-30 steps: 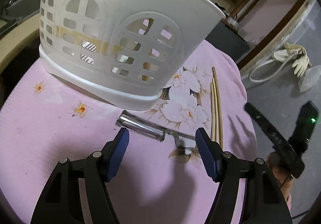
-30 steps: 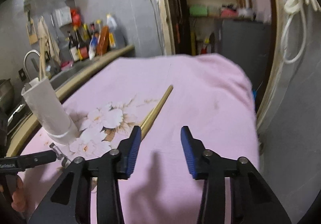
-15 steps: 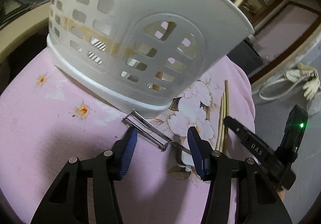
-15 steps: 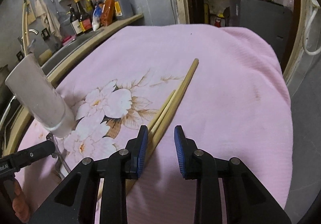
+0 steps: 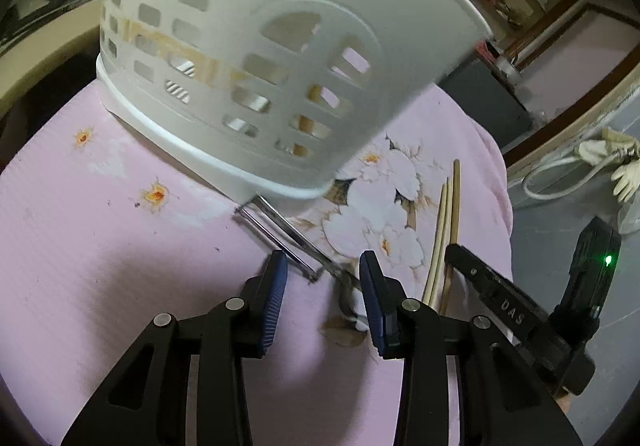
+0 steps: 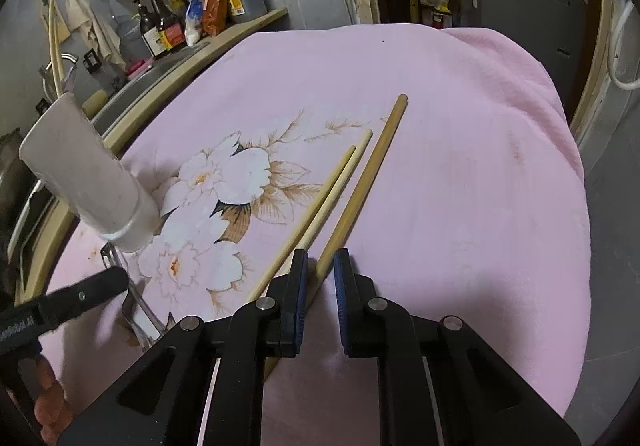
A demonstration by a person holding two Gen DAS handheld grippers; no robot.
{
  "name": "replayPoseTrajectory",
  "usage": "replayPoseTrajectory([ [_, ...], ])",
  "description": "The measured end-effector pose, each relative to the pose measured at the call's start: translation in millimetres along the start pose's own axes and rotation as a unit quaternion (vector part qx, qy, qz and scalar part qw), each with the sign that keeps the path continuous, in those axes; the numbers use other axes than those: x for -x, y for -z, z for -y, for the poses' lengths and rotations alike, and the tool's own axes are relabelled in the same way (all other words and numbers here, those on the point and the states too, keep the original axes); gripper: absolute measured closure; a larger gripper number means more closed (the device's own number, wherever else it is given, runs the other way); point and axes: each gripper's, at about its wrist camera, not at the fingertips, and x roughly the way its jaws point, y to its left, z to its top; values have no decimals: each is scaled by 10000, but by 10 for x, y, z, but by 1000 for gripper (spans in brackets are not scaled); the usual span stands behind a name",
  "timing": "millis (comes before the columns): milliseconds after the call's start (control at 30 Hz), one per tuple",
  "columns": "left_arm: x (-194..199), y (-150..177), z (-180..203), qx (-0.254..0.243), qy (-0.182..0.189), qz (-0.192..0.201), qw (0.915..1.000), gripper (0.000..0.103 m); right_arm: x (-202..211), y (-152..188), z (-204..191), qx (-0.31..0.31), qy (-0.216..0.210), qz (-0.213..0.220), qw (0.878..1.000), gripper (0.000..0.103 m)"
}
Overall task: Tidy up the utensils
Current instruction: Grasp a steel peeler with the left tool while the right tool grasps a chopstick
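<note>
A white slotted utensil basket (image 5: 280, 46) stands on the pink flowered cloth (image 5: 100, 246), with chopsticks upright inside it. A metal peeler (image 5: 280, 226) lies in front of the basket. Its handle end runs between the blue pads of my left gripper (image 5: 323, 282), whose jaws are closing with a gap on both sides. Three wooden chopsticks (image 5: 444, 214) lie to the right. In the right wrist view my right gripper (image 6: 321, 274) is closing around the thick chopstick (image 6: 368, 182); cloth still shows between it and the right pad. The thin pair (image 6: 320, 202) lies just left.
Sauce bottles (image 6: 172, 26) line a counter by a sink tap (image 6: 60, 62) at the back left. The cloth drops off at its right edge (image 6: 568, 206). A dark cabinet (image 5: 480, 98) stands behind, and a white cable and glove (image 5: 600, 162) lie on the floor.
Both pairs of jaws have narrowed. The left gripper has closed in around the peeler's handle. The right gripper dipped toward the chopsticks and now straddles the thick one.
</note>
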Motion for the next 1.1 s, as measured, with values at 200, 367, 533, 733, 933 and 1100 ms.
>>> replayPoseTrajectory([
  [200, -34, 16, 69, 25, -21, -199, 9998, 84, 64, 37, 14, -256, -80, -114, 9996, 94],
  [367, -46, -6, 12, 170, 207, -349, 9990, 87, 218, 203, -7, -392, -136, -247, 9988, 96],
  [533, 91, 9, -128, 127, 400, -470, 9980, 87, 402, 441, -46, -461, -184, -281, 9984, 98],
  [733, 328, 112, -235, -407, 504, -747, 9951, 87, 605, 740, -118, -429, -332, -345, 9979, 98],
  [933, 519, 147, -291, -1088, 323, -1056, 9879, 86, 724, 926, -236, -149, -345, -481, 9981, 97],
  [1100, 531, 106, -291, -1239, 112, -1219, 9847, 84, 636, 852, -272, -28, -204, -496, 9986, 94],
])
